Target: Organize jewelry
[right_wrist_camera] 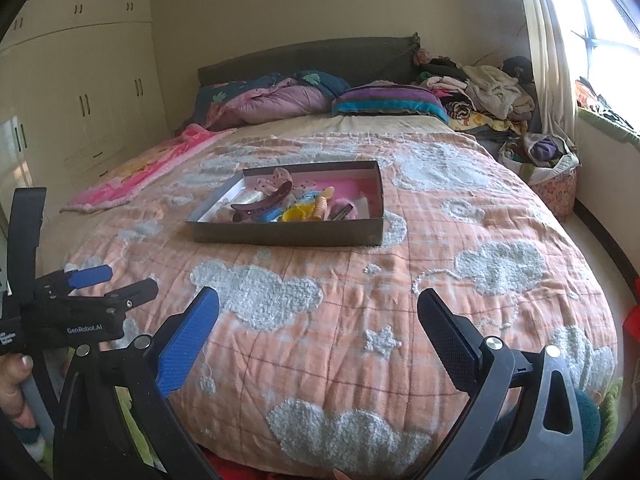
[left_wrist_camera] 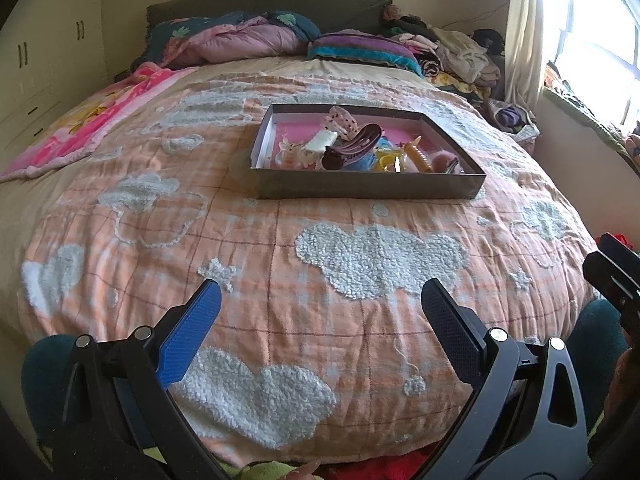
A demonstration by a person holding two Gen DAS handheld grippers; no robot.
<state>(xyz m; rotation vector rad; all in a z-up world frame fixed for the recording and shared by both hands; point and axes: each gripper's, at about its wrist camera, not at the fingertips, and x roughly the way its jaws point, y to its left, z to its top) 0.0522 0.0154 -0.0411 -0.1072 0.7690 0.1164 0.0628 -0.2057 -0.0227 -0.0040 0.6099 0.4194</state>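
A shallow grey box (left_wrist_camera: 360, 189) with a pink lining sits on the bed, holding several hair clips and small accessories, among them a dark brown claw clip (left_wrist_camera: 352, 148) and an orange piece (left_wrist_camera: 418, 152). The box also shows in the right wrist view (right_wrist_camera: 288, 232), with the brown clip (right_wrist_camera: 260, 202) in it. My left gripper (left_wrist_camera: 320, 300) is open and empty, well short of the box, above the bedspread. My right gripper (right_wrist_camera: 318, 308) is open and empty, also near the foot of the bed. The left gripper shows at the left of the right wrist view (right_wrist_camera: 116, 282).
The orange bedspread with white clouds (left_wrist_camera: 380, 256) covers the bed. Pillows and a folded quilt (left_wrist_camera: 240, 38) lie at the headboard. A clothes pile (left_wrist_camera: 460, 56) sits at the far right. A basket (right_wrist_camera: 552, 184) stands by the window. Wardrobes (right_wrist_camera: 80, 100) line the left wall.
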